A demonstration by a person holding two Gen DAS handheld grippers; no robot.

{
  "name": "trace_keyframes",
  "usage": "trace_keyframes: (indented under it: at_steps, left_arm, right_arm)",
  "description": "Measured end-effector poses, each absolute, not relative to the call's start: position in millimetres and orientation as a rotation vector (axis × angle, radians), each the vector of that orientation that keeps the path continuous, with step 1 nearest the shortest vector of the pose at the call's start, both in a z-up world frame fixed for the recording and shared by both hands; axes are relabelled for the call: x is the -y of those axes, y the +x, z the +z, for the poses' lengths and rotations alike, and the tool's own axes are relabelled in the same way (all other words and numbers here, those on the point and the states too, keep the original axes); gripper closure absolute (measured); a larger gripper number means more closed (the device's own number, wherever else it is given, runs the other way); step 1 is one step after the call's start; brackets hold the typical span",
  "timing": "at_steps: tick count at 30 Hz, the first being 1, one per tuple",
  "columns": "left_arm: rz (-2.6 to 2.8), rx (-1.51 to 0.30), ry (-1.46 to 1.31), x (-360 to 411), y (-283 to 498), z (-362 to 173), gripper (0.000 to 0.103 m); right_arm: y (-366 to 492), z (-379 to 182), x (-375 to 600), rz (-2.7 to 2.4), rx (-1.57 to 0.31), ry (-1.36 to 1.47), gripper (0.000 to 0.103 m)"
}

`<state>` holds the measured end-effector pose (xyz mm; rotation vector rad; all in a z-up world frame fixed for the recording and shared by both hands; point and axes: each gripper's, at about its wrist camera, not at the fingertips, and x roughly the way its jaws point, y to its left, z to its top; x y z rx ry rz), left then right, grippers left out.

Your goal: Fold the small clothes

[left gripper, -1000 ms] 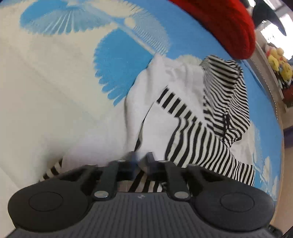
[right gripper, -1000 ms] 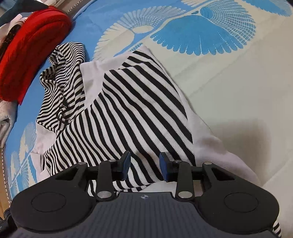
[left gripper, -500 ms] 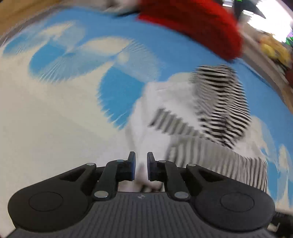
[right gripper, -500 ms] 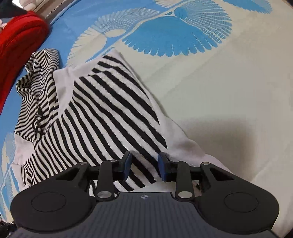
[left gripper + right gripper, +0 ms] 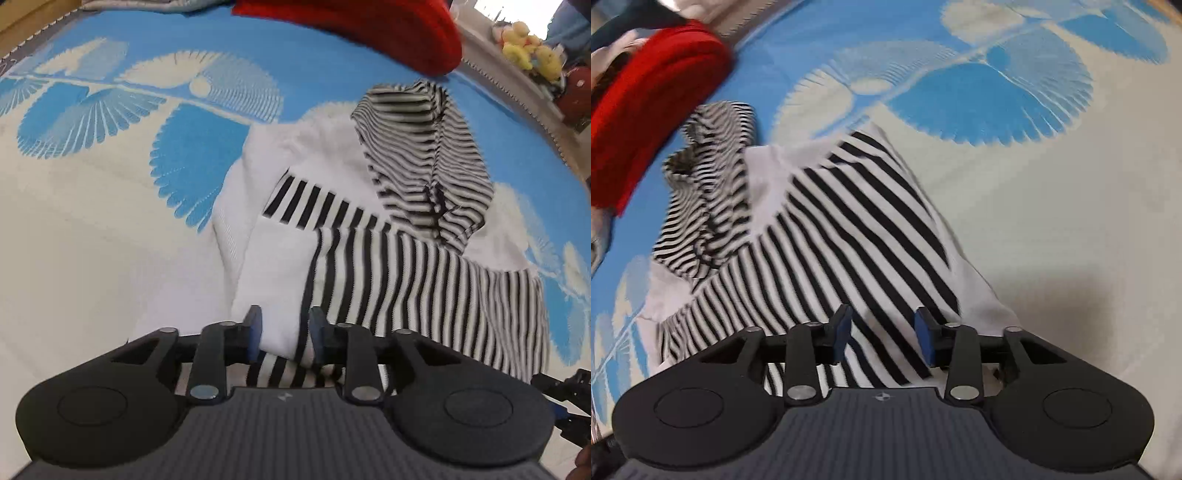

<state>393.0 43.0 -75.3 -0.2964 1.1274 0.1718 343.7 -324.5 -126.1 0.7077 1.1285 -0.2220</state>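
A small black-and-white striped hooded garment (image 5: 388, 258) lies partly folded on a blue and cream patterned sheet (image 5: 92, 221), hood at the far end. It also shows in the right wrist view (image 5: 849, 236). My left gripper (image 5: 283, 334) is open just above the near white edge of the garment. My right gripper (image 5: 882, 336) is open over the striped near edge, holding nothing.
A red knitted garment (image 5: 369, 26) lies beyond the hood, also in the right wrist view (image 5: 646, 99). Plush toys (image 5: 528, 48) sit on a shelf at far right. The other gripper's tip (image 5: 569, 398) shows at the lower right.
The left gripper has opened, let go of the garment's near edge and lifted back. The right gripper has opened a little wider and shifted over the near edge.
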Motion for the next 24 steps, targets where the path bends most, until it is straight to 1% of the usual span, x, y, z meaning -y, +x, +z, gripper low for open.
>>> trace_keyframes:
  at_steps: [2,4,6,9,12,13,18,24]
  left_arm:
    - [0.193,-1.219,-0.373,-47,394,-94,0.071]
    - [0.215,-1.244,-0.418,-50,393,-99,0.071]
    - [0.207,-1.194,-0.352,-40,395,-86,0.071]
    - [0.177,-1.085,-0.24,-23,396,-65,0.07]
    - [0.165,-1.052,-0.256,-18,396,-58,0.07]
    - [0.159,-1.04,-0.273,-17,395,-56,0.07]
    - [0.13,-0.956,-0.209,-2,398,-43,0.07]
    - [0.086,-0.862,-0.142,1,398,-23,0.07]
  right_arm:
    - [345,-139,329,-0.23,-1.196,0.743,0.06]
    - [340,-151,335,-0.255,-1.254,0.791,0.061]
    - [340,-143,335,-0.251,-1.231,0.767,0.061]
    - [343,-115,328,-0.202,-1.132,0.633,0.059]
    - [344,-92,326,-0.182,-1.052,0.47,0.054]
    - [345,-88,326,-0.18,-1.037,0.435,0.054]
    - [343,-80,329,-0.167,-1.007,0.306,0.054]
    - [344,-75,338,-0.139,-0.994,0.262,0.054]
